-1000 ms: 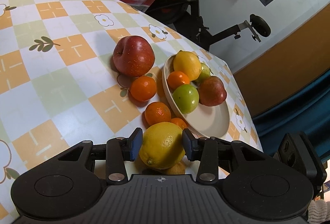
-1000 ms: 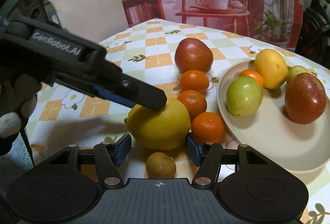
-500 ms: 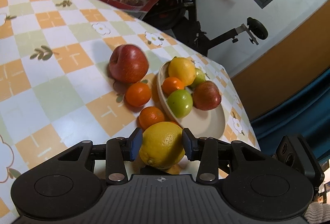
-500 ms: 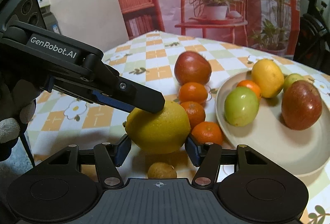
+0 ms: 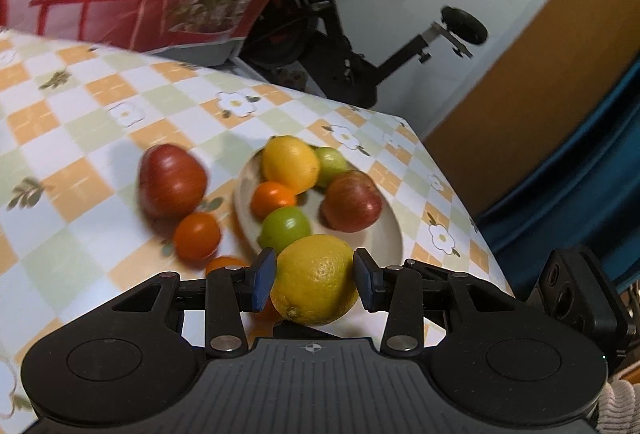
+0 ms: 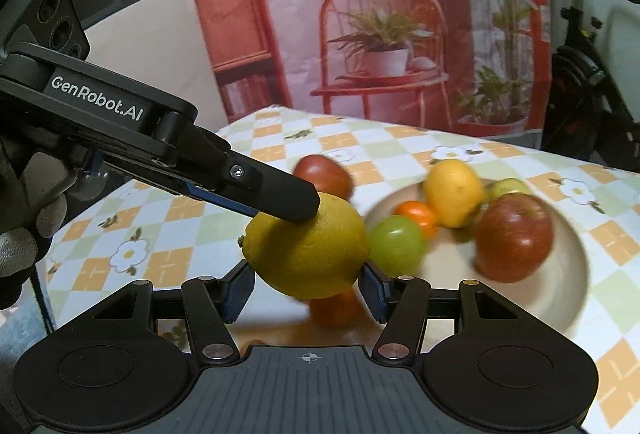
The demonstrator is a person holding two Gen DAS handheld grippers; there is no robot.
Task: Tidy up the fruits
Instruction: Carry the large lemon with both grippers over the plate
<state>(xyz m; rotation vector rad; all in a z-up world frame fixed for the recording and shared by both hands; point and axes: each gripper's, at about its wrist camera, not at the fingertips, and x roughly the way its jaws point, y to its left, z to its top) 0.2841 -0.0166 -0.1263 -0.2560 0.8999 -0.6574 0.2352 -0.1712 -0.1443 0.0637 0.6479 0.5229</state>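
Note:
A yellow lemon [image 5: 316,280] hangs above the checked table, level with the near rim of the cream plate [image 5: 386,246]. My left gripper [image 5: 314,280] is shut on it, blue pads against its two sides. In the right wrist view the same lemon [image 6: 306,246] also sits between the pads of my right gripper [image 6: 306,292], which press on its ends. A left finger [image 6: 280,198] lies across its top. The plate [image 6: 572,298] holds a second lemon [image 6: 454,192], a red apple [image 6: 514,236], green fruit [image 6: 396,244] and a mandarin [image 6: 416,212].
On the cloth left of the plate lie a red apple [image 5: 172,182] and mandarins [image 5: 197,236]. Another mandarin [image 6: 332,308] lies under the lifted lemon. An exercise bike [image 5: 352,46] stands past the table's far edge. A gloved hand [image 6: 24,234] grips the left tool.
Both grippers have risen together with the lemon and drifted toward the plate. The table fruit now lies farther below, and the small brown fruit has dropped out of sight.

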